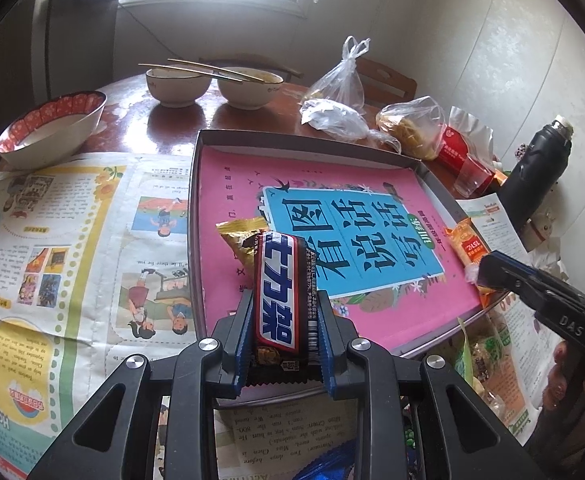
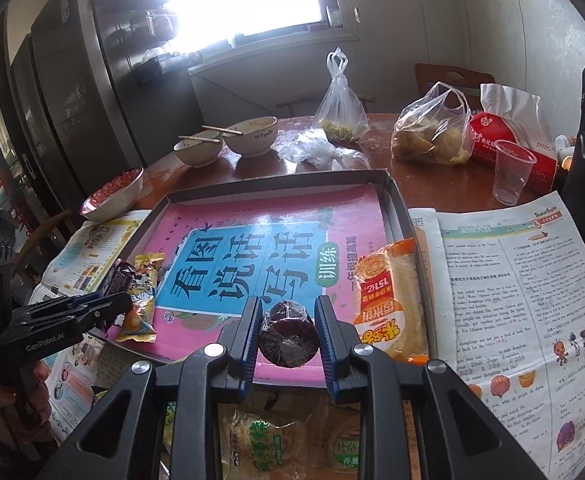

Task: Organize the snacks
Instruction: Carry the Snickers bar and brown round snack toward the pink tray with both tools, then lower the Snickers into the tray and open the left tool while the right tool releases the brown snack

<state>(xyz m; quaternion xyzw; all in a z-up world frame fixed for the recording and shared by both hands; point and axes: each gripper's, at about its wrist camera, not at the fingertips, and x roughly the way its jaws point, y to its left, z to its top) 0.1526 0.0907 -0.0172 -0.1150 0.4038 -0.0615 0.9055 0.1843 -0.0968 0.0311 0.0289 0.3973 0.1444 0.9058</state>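
My left gripper [image 1: 285, 298] is shut on a dark chocolate bar [image 1: 278, 300] with blue and white lettering, held above the near left corner of the shallow grey box tray [image 1: 194, 200]. A pink book lines the tray. A gold snack packet [image 1: 238, 236] lies just under the bar's far end. My right gripper [image 2: 288, 306] is shut on a round dark snack in clear wrap [image 2: 288, 334] over the tray's [image 2: 396, 196] near edge. An orange packet [image 2: 384, 300] lies in the tray to its right. The right wrist view shows the left gripper [image 2: 106, 304] with the bar [image 2: 118, 278].
Newspaper [image 1: 72, 240] covers the wooden table on both sides of the tray. Behind it stand a red-rimmed bowl [image 1: 52, 128], two bowls with chopsticks [image 1: 212, 84], tied plastic bags [image 2: 340, 108], a clear cup [image 2: 512, 172] and a black flask [image 1: 540, 160]. Green snack packs [image 2: 276, 440] lie at the near edge.
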